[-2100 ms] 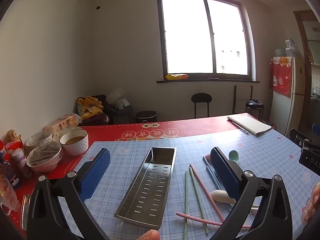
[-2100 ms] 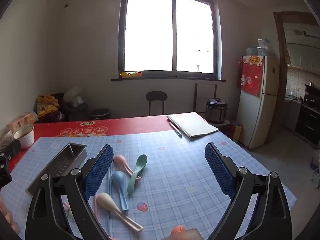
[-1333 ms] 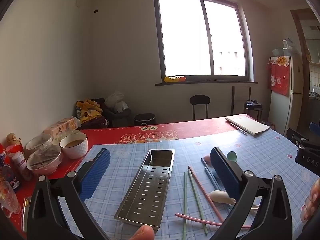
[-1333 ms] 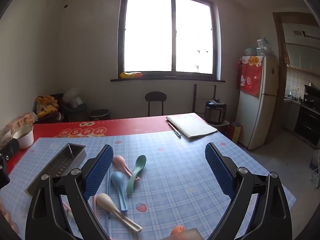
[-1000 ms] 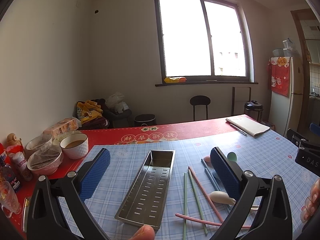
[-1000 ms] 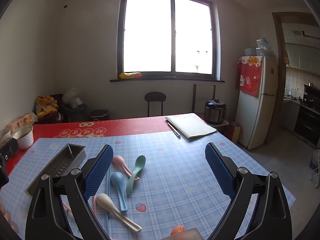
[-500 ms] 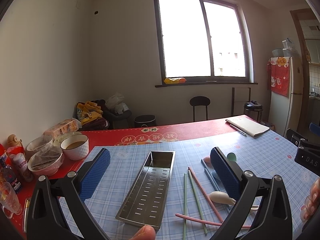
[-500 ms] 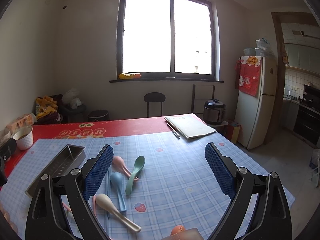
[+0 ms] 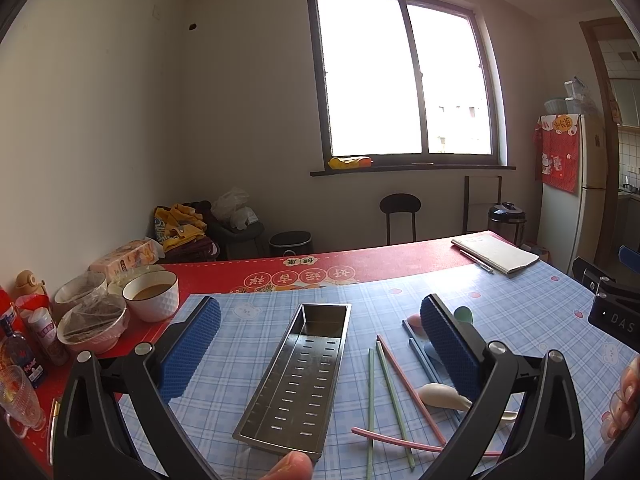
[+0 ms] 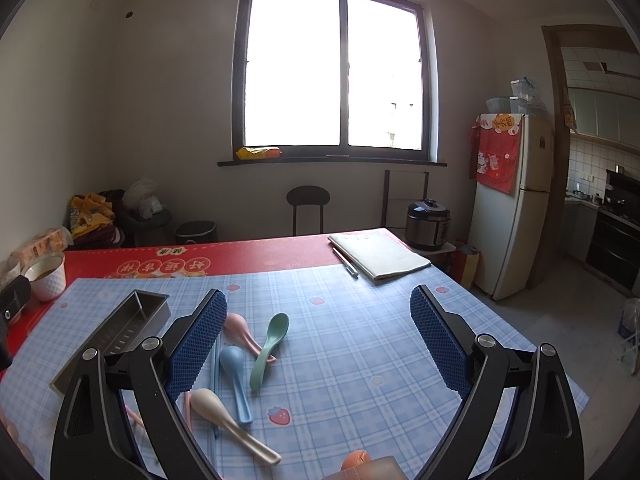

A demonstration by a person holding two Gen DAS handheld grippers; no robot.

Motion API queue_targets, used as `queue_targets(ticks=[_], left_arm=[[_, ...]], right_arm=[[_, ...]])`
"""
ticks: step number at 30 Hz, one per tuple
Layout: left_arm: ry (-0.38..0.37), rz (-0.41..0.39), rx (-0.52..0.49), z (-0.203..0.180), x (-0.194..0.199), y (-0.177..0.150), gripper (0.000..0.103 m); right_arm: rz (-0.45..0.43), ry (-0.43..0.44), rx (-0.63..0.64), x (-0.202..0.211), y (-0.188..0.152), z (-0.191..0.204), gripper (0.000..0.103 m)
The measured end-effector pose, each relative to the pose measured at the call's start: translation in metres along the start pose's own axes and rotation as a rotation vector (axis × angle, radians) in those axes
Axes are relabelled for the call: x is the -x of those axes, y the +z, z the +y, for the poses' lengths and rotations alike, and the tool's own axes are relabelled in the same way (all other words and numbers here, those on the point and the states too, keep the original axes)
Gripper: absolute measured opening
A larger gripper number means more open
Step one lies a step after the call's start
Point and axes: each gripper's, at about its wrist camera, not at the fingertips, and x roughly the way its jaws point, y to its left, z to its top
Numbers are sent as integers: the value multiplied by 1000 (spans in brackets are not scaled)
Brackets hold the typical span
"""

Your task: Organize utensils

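A: How are the two claws seen?

B: The left gripper (image 9: 320, 344) is held spread wide above the table, nothing being gripped between its blue pads (image 9: 191, 350). The right gripper (image 10: 316, 340) is likewise held released, with nothing between its fingers.

A: Where is the metal tray found?

B: The perforated steel tray (image 9: 298, 372) is laid lengthwise on the blue checked tablecloth (image 10: 360, 344), framed between the left gripper's fingers, and no utensil is seen inside it. In the right wrist view it is seen at the left (image 10: 116, 332).

A: And the utensils?

B: To the right of the tray, two green chopsticks (image 9: 384, 384) are laid side by side, with a pink chopstick (image 9: 410, 388) just beside them and another pink one (image 9: 400, 442) lying across nearer the camera. A cream spoon (image 10: 228, 420), a blue spoon (image 10: 236, 380), a green spoon (image 10: 269, 350) and a pink spoon (image 10: 244, 334) are clustered further right; the green one is laid over the pink one's handle.

A: Anything else noted?

B: Bowls (image 9: 152, 294) are stood on the red cloth (image 9: 400, 258), and a notebook (image 10: 378, 256) is placed at the far corner.
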Motion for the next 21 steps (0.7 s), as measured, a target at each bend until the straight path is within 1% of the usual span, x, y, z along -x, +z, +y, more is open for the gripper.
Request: queue_targets(ticks=[21], left_arm=[[-4,-11,-4,1,3,4,98]], right_arm=[[-3,-3,1,1,2,0,90]])
